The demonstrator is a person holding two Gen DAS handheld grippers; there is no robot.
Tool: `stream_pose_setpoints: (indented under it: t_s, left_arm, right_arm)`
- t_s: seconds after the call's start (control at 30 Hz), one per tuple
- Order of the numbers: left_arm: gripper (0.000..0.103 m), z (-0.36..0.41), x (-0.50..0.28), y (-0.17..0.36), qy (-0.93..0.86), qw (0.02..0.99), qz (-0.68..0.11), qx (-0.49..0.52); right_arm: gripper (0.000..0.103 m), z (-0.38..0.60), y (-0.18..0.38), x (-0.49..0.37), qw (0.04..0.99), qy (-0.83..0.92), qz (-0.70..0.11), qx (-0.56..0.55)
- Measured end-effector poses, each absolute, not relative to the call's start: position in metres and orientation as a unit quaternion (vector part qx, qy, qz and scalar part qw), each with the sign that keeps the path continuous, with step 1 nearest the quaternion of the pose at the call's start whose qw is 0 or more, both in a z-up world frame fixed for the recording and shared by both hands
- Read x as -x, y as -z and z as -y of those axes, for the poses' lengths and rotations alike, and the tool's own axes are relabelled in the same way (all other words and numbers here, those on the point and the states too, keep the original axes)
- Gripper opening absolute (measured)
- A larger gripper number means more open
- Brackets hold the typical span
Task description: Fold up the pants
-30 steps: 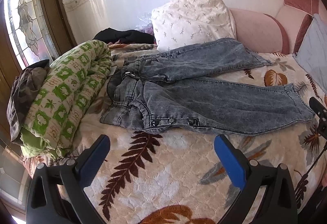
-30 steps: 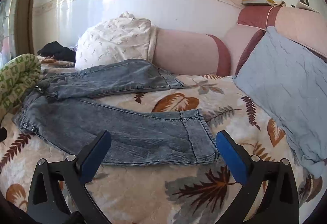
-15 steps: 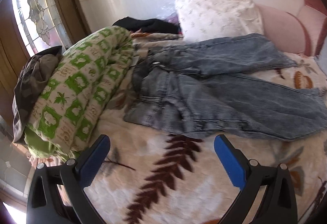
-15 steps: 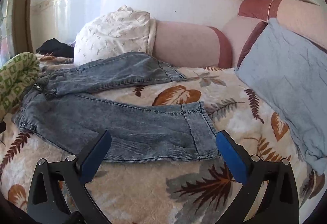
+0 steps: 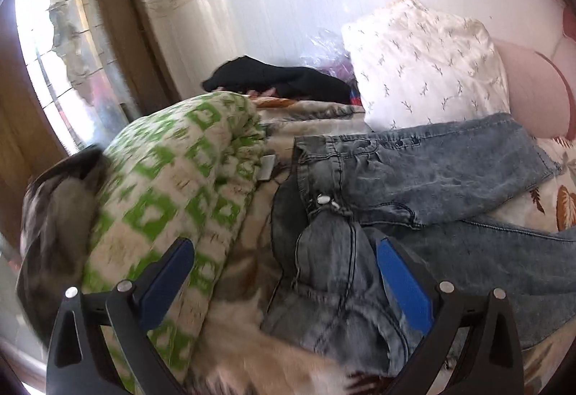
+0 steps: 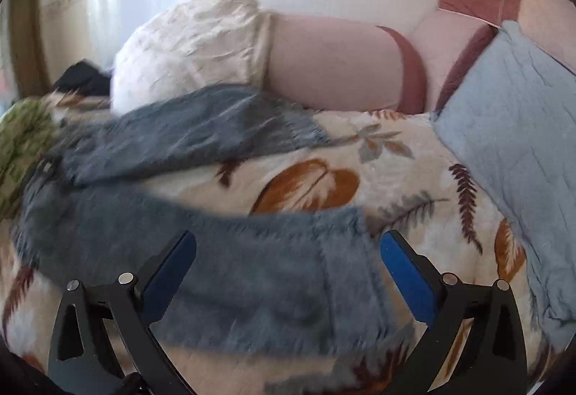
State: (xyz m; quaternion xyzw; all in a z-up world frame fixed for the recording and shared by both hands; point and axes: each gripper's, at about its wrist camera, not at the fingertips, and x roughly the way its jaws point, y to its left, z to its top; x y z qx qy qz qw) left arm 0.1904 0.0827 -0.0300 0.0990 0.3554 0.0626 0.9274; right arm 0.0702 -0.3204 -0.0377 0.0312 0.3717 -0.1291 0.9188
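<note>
A pair of grey-blue jeans point(image 5: 424, 200) lies spread on a leaf-patterned bed blanket point(image 6: 406, 179), legs running to the right. My left gripper point(image 5: 284, 276) is open, low over the crumpled waistband point(image 5: 324, 251), which lies between its blue pads. My right gripper point(image 6: 288, 272) is open, low over the near leg's hem point(image 6: 345, 272). The far leg point(image 6: 201, 132) lies toward the pillow. Neither gripper holds cloth.
A rolled green-and-white quilt point(image 5: 172, 200) lies left of the waistband, with dark clothes point(image 5: 54, 215) beyond it. A white pillow point(image 5: 424, 60), black garment point(image 5: 273, 78), pink headboard point(image 6: 338, 63) and blue-grey pillow point(image 6: 514, 128) line the back and right.
Both grippers have moved forward and down toward the jeans: the left now straddles the waistband, the right is over the near leg's hem. Both stay open.
</note>
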Motion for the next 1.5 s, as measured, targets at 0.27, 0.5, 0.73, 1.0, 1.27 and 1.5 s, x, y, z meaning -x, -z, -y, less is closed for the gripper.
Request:
stream_pose_setpoints:
  t_s: [0.27,0.5,0.73,1.0,1.27,1.5]
  left_arm:
    - [0.103,-0.090,-0.293,0.010,-0.084,0.913,-0.373,-0.141]
    - [0.103,-0.093,-0.384,0.026,-0.063,0.886,-0.439,-0.133]
    - [0.102,-0.106,-0.440,0.056,-0.049,0.861,-0.489,-0.131]
    - [0.096,-0.103,-0.468,0.078,-0.032,0.844,-0.512,-0.159]
    - [0.073,-0.085,-0.484,0.071,0.023,0.840,-0.516,-0.168]
    - [0.069,-0.078,-0.509,0.081,0.001,0.839,-0.522,-0.154]
  right_arm:
    - [0.103,0.363,0.024,-0.179,0.906,0.092,-0.411,-0.043]
    - [0.103,0.398,0.027,-0.297,0.896,0.072,-0.431,-0.084]
    - [0.100,0.435,0.065,-0.388,0.869,0.085,-0.462,-0.156]
    - [0.091,0.464,0.115,-0.428,0.843,0.105,-0.482,-0.215]
    - [0.070,0.457,0.146,-0.434,0.835,0.093,-0.493,-0.225]
    - [0.026,0.456,0.144,-0.420,0.840,0.112,-0.489,-0.208]
